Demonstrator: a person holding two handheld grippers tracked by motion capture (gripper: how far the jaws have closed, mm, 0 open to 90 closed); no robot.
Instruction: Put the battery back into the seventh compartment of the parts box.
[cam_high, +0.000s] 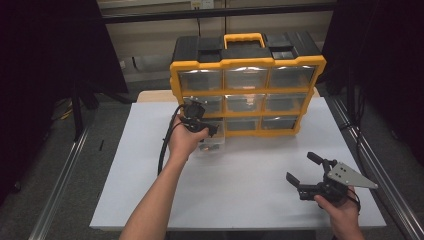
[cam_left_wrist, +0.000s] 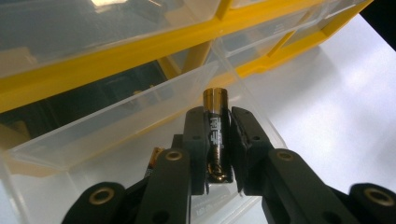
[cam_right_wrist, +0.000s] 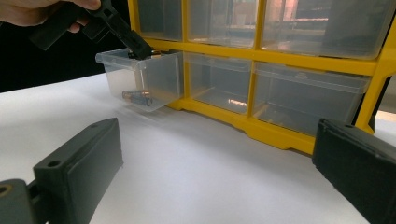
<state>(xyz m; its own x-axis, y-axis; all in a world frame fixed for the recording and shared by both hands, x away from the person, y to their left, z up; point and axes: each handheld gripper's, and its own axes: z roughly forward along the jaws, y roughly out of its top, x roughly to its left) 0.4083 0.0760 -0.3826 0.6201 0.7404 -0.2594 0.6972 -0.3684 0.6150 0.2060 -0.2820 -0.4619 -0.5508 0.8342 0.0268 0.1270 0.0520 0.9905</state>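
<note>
Pinching a battery (cam_left_wrist: 215, 135) upright, your left hand-held gripper (cam_left_wrist: 217, 140) hangs over the pulled-out drawer (cam_right_wrist: 140, 79) (more batteries lie inside) at the organizer's (cam_high: 247, 90) bottom left. Your right hand-held gripper (cam_high: 305, 172) rests spread and empty, well apart on the tabletop (cam_high: 240, 180).

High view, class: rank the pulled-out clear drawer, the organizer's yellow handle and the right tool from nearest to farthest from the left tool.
1. Pulled-out clear drawer, directly below the left tool.
2. Yellow handle, on top of the organizer, farther back.
3. Right tool, at the table's near right.
</note>
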